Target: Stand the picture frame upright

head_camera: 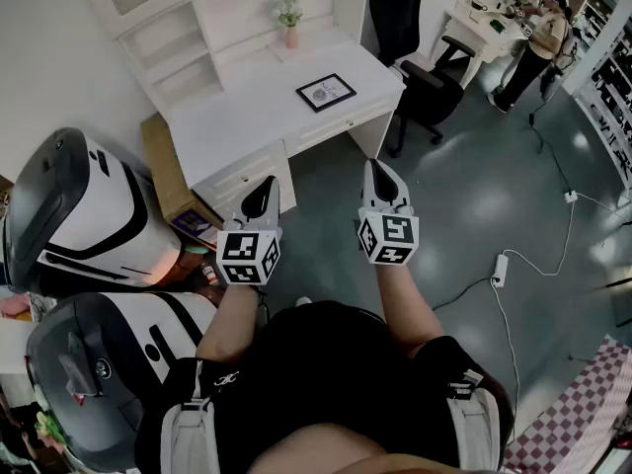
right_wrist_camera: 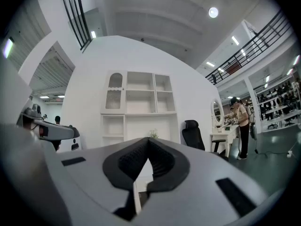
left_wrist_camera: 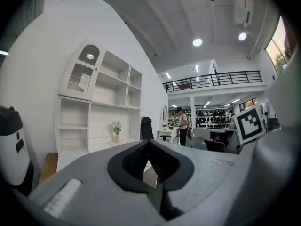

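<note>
Both tools are closed and empty, and the picture frame [head_camera: 326, 92] lies flat on the white desk [head_camera: 247, 117] well ahead, between left gripper [head_camera: 265, 191] and right gripper [head_camera: 379, 174], seemingly nearer the right.

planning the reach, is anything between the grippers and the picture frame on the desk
Nothing visible does. Only bare desktop and open floor lie between the flat picture frame and the left gripper and right gripper, both shut; the flower vase stands behind it.
</note>
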The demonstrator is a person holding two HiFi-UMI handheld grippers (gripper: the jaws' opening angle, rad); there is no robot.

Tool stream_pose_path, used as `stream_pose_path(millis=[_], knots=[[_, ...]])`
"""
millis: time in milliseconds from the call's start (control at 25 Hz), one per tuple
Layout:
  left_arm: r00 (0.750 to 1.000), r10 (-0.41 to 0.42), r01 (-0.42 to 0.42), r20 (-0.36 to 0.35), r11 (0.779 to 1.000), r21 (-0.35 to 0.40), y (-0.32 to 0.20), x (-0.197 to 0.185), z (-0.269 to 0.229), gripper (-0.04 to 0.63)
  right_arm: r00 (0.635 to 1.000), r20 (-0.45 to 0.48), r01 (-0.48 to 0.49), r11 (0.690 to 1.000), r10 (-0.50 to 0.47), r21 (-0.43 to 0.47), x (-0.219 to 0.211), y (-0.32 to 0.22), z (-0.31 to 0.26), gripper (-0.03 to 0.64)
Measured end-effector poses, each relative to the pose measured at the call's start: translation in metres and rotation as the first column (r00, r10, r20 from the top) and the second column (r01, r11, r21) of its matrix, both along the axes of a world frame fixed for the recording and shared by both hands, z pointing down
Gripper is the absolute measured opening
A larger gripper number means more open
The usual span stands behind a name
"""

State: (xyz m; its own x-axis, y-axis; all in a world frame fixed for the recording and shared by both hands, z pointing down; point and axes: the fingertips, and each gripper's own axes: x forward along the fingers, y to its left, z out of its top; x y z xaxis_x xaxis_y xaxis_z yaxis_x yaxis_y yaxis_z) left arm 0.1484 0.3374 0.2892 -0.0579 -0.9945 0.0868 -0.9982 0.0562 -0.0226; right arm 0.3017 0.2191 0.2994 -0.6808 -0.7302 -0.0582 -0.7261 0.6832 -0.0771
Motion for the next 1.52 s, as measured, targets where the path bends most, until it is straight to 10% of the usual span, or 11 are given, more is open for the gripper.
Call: stream_pose_path(millis=[1080,1520], knots=[[0.999,-0.013,0.012,-0.033,0.999,-0.032,-0.014,-0.094,0.030,0.015,1.000,-0.003,-0.023,1.000,0.023,0.011,-0.083,-0.020,0.010,0.000],[1.000,-0.003,0.003,-0.005,0.999,-0.049,-0.098,-0.143,0.034,0.015,1.000,0.002,-0.026,1.000,0.026,0.000,-0.134,-0.103,0.017,0.000]])
